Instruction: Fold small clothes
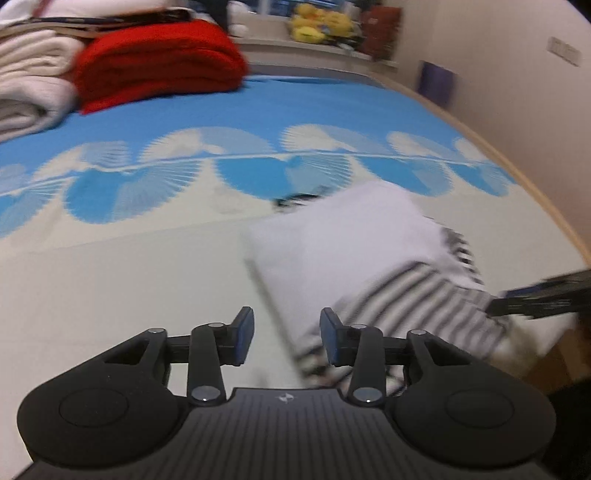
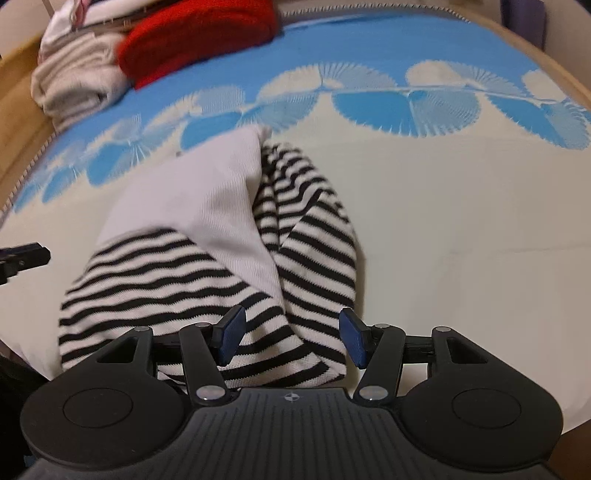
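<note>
Hovering, left tongs (image 1: 287, 336): lower middle of the left wrist view, jaws spread apart with nothing between them, blue pads facing each other over the near edge of the garment.
Right tongs (image 2: 290, 338): lower middle of the right wrist view, also released, pads wide on either side of a striped fold without pinching it; can't tell if they touch the cloth.
Garment (image 2: 207, 236): small black-and-white striped top with a plain white panel, bunched up on the cream part of the bed cover, centre-left in the right view. In the left view it sits right of centre, pretty blurry.
White panel (image 2: 207, 188): lies over the stripes, running from upper middle down toward the tongs.
Striped sleeve (image 2: 314, 236): long fold along the right side of the white panel.
Bed cover (image 2: 461, 221): cream near the cameras, blue with fan-shaped white prints across the top.
Red blanket (image 1: 155, 62): folded, upper left in both views.
Cream towels (image 1: 29, 85): stacked just left of the red blanket, touching it.
Yellow plush toys (image 1: 317, 22): top middle of the left view, on a ledge past the bed, blurred.
</note>
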Motion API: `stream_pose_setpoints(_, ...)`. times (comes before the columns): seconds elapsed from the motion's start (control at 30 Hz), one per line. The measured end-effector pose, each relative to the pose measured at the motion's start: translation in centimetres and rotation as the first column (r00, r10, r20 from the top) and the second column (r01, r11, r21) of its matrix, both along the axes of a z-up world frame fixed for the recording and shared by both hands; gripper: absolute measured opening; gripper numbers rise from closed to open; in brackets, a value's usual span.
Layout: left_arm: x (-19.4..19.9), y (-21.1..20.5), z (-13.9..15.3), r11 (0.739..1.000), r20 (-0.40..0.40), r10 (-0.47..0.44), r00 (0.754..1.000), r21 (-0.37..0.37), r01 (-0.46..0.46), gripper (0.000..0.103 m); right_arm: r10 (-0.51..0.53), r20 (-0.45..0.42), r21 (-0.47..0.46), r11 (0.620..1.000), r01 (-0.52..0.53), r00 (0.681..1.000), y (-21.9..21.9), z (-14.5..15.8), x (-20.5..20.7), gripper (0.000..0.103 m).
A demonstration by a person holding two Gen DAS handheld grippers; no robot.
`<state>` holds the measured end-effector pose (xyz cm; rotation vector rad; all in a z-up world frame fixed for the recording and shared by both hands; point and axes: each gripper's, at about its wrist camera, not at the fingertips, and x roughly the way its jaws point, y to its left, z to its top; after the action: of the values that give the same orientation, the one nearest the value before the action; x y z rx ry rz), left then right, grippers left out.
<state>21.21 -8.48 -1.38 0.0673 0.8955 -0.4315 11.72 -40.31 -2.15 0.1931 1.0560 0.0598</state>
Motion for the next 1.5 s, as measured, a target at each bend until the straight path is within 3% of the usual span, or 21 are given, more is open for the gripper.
stream_pose_setpoints(0.2,-2.2,-4.4,-0.8,0.986,0.000,-0.168,0.986,0.010,0.168,0.074,0.013,-0.066,-0.061,0.998,-0.017,0.998,1.2,-1.6,-0.3,0.053)
stream_pose_setpoints(0.27,-3.1,-5.8,-1.5,0.967,-0.045,-0.253,0.967,0.017,0.254,0.077,0.023,-0.049,-0.031,0.999,-0.025,0.999,0.9,-1.3,-0.9,0.013)
stream_pose_setpoints(0.33,-4.8,-7.4,-2.2,0.929,-0.039,-0.356,0.933,0.090,0.359,0.082,0.046,-0.021,-0.004,0.999,-0.046,0.999,0.8,-0.7,-1.7,0.003)
stream_pose_setpoints(0.4,-6.7,-8.7,-3.3,0.872,0.017,-0.439,0.898,0.247,0.422,0.082,0.059,0.032,0.023,0.998,-0.060,0.998,0.6,0.4,-2.6,0.001)
stream_pose_setpoints(0.47,-7.6,-9.3,-4.8,0.818,0.025,-0.476,0.879,0.379,0.433,0.076,0.048,0.081,0.067,0.996,-0.053,0.996,0.1,1.6,-3.4,0.001)
stream_pose_setpoints(0.5,-7.8,-9.3,-5.4,0.794,0.034,-0.488,0.872,0.433,0.427,0.053,0.033,0.109,0.098,0.994,-0.043,0.994,-0.4,2.4,-3.8,0.001)
stream_pose_setpoints(0.53,-7.9,-9.1,-5.7,0.773,0.054,-0.502,0.863,0.475,0.420,0.039,0.018,0.128,0.126,0.991,-0.034,0.992,-0.9,3.1,-4.1,0.001)
stream_pose_setpoints(0.57,-7.9,-8.6,-5.6,0.770,0.068,-0.514,0.855,0.476,0.425,0.036,0.003,0.143,0.159,0.987,-0.026,0.990,-1.4,3.7,-4.5,0.001)
stream_pose_setpoints(0.63,-7.6,-6.9,-4.7,0.794,0.094,-0.517,0.851,0.423,0.436,0.025,-0.015,0.173,0.206,0.978,-0.021,0.985,-2.3,5.1,-5.5,0.001)
stream_pose_setpoints(0.77,-7.1,-3.5,-3.2,0.829,0.117,-0.503,0.856,0.345,0.440,0.023,-0.014,0.208,0.289,0.956,-0.048,0.978,-3.7,6.9,-7.3,0.000)
stream_pose_setpoints(0.83,-6.8,-3.0,-4.2,0.810,0.022,-0.521,0.853,0.329,0.486,0.023,0.032,0.165,0.273,0.959,-0.077,0.986,-3.5,6.4,-7.6,0.000)
stream_pose_setpoints(0.9,-6.6,-3.2,-5.7,0.777,-0.103,-0.535,0.839,0.330,0.536,0.029,0.091,0.036,0.238,0.966,-0.097,0.995,-2.7,4.2,-7.0,0.000)
stream_pose_setpoints(0.93,-6.4,-3.1,-5.9,0.779,-0.135,-0.528,0.838,0.316,0.541,0.029,0.124,-0.043,0.197,0.974,-0.113,0.991,-1.9,2.8,-6.7,0.000)
stream_pose_setpoints(1.0,-5.3,-2.1,-4.6,0.838,-0.154,-0.491,0.857,0.187,0.513,0.030,0.197,-0.159,0.122,0.976,-0.179,0.968,-0.1,0.4,-6.4,0.000)
stream_pose_setpoints(1.03,-4.5,-1.3,-3.4,0.875,-0.150,-0.462,0.874,0.079,0.477,0.030,0.222,-0.179,0.105,0.973,-0.206,0.958,0.6,-0.1,-6.4,0.000)
stream_pose_setpoints(1.1,-3.2,0.4,-1.6,0.913,-0.123,-0.407,0.905,-0.093,0.398,0.034,0.241,-0.177,0.058,0.971,-0.234,0.954,1.5,-0.4,-6.3,0.001)
stream_pose_setpoints(1.23,-1.4,1.8,-0.1,0.903,-0.102,-0.357,0.929,-0.295,0.314,0.034,0.222,-0.121,0.064,0.974,-0.215,0.968,1.2,0.6,-6.1,0.001)
stream_pose_setpoints(1.3,-0.9,1.4,-0.2,0.903,-0.098,-0.352,0.931,-0.299,0.310,0.034,0.215,-0.122,0.059,0.976,-0.209,0.969,0.9,0.5,-5.9,0.001)
stream_pose_setpoints(1.4,-0.6,-1.8,-3.9,0.938,-0.230,-0.346,0.910,-0.057,0.343,0.032,0.203,-0.137,0.051,0.979,-0.197,0.970,0.3,0.2,-6.3,0.000)
stream_pose_setpoints(1.43,-0.8,-2.7,-5.6,0.929,-0.288,-0.343,0.894,0.034,0.368,0.033,0.200,-0.138,0.057,0.979,-0.194,0.970,0.3,0.1,-6.3,0.000)
stream_pose_setpoints(1.5,-0.8,-3.5,-5.7,0.924,-0.291,-0.346,0.892,0.062,0.378,0.034,0.207,-0.147,0.073,0.977,-0.198,0.967,0.3,0.0,-6.3,0.000)
